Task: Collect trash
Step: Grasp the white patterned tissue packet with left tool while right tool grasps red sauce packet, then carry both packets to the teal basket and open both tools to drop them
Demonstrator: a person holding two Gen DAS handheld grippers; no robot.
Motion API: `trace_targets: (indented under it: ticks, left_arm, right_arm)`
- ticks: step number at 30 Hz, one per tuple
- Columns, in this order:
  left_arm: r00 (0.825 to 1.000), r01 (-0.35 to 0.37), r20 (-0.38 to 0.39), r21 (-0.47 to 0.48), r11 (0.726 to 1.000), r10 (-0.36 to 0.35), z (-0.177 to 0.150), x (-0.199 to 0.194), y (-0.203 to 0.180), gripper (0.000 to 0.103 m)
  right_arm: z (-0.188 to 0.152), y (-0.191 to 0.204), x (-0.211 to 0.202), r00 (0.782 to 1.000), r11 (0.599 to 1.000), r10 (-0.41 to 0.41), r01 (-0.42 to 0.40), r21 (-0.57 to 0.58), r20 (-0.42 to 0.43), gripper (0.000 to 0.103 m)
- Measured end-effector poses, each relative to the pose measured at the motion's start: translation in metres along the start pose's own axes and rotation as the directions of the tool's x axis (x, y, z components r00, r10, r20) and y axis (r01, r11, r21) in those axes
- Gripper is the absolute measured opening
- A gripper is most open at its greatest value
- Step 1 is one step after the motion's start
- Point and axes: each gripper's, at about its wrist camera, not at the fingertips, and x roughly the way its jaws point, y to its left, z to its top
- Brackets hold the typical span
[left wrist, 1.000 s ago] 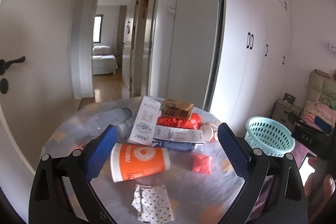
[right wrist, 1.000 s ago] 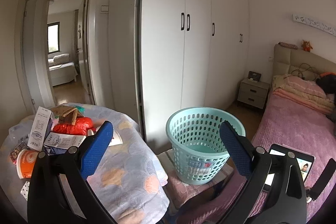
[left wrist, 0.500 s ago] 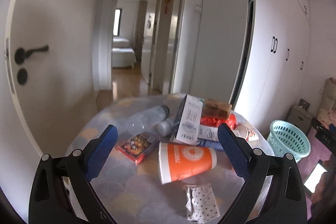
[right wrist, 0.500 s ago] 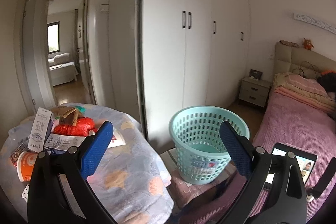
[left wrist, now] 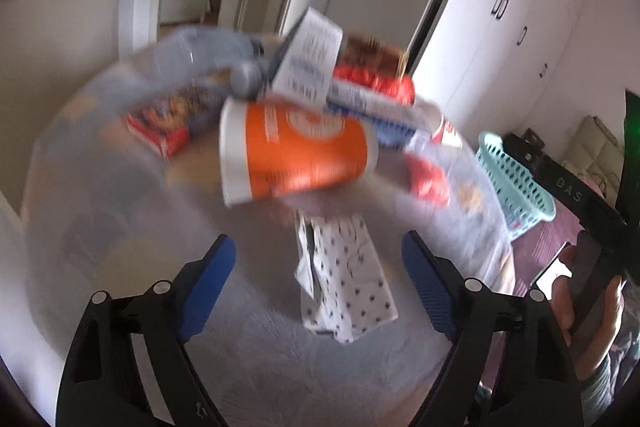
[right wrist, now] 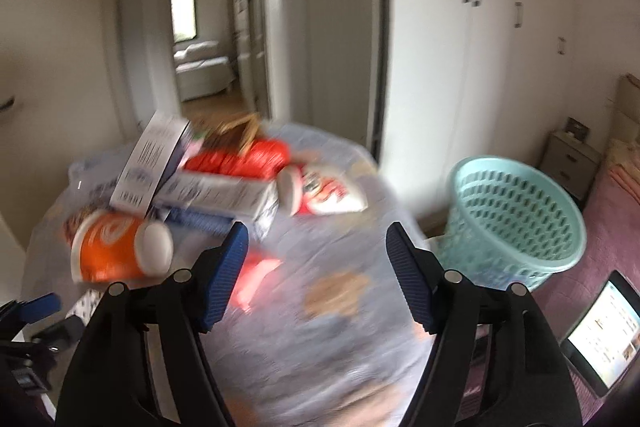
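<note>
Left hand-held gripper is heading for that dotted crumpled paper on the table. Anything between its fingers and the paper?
Nothing visible. The left hand-held gripper, jaws closing and empty, looks straight at the dotted paper, with only bare tablecloth before it. The orange cup lies beyond the paper, not in the way.

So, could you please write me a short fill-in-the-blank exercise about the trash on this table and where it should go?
1. The paper cup lying on its side on the table is white and ____.
2. The mesh basket beside the table is coloured ____.
3. Between the left gripper jaws, which are closing but not yet gripping, lies a crumpled ____ wrapper.

Missing words: orange; teal; dotted
</note>
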Motion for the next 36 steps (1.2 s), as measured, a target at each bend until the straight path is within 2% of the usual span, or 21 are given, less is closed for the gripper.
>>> trace_targets:
  ticks: [3,6,10,16,19,20,21,22,23,24,28,36]
  left_arm:
    - [0.999,0.004,-0.043,0.012,1.000,-0.004,-0.007,0.009,-0.003,0.076]
    - [0.997,0.003,-0.071,0.025,1.000,-0.002,-0.012,0.013,-0.004,0.064]
    - [0.997,-0.025,-0.068,0.051,0.998,0.029,-0.013,0.013,-0.007,0.060]
    - [0.996,-0.059,-0.056,0.061,0.996,0.062,-0.016,0.011,-0.007,0.046]
    - [0.995,-0.074,-0.060,0.068,0.995,0.078,-0.013,0.012,-0.009,0.029]
    - [0.994,-0.079,-0.062,0.073,0.994,0.084,-0.013,0.012,-0.010,0.021]
    - [0.994,-0.089,-0.061,0.081,0.993,0.094,-0.013,0.012,-0.011,0.014]
    - [0.993,-0.094,-0.060,0.085,0.992,0.100,-0.013,0.014,-0.013,0.012]
    - [0.993,-0.097,-0.055,0.089,0.991,0.102,-0.013,0.012,-0.015,0.011]
    - [0.993,-0.097,-0.051,0.091,0.991,0.102,-0.012,0.012,-0.017,0.008]
    - [0.996,-0.083,-0.018,0.110,0.990,0.085,-0.009,0.005,-0.025,0.005]
    - [0.998,0.012,0.066,0.120,0.993,-0.020,0.009,-0.015,-0.044,0.005]
  right_arm:
    - [-0.009,0.014,0.014,0.997,0.998,0.057,-0.058,-0.013,-0.055,0.067]
    - [-0.015,0.025,0.030,0.988,0.994,0.106,-0.106,0.004,-0.116,0.067]
    - [-0.021,0.030,0.043,0.976,0.990,0.143,-0.141,0.026,-0.162,0.067]
    - [-0.024,0.039,0.061,0.964,0.990,0.142,-0.139,0.027,-0.225,0.067]
    - [-0.025,0.040,0.064,0.962,0.990,0.138,-0.136,0.025,-0.237,0.067]
    - [-0.025,0.041,0.064,0.962,0.991,0.135,-0.133,0.023,-0.237,0.064]
    - [-0.025,0.041,0.065,0.960,0.990,0.137,-0.136,0.021,-0.243,0.055]
    - [-0.025,0.042,0.067,0.958,0.990,0.143,-0.143,0.018,-0.250,0.050]
    - [-0.026,0.043,0.068,0.954,0.988,0.150,-0.151,0.015,-0.258,0.040]
    - [-0.027,0.044,0.071,0.952,0.988,0.150,-0.153,0.009,-0.267,0.039]
    - [-0.026,0.040,0.063,0.957,0.986,0.166,-0.167,0.016,-0.238,0.037]
    - [-0.004,0.011,0.033,0.971,0.984,0.175,-0.167,0.065,-0.162,0.037]
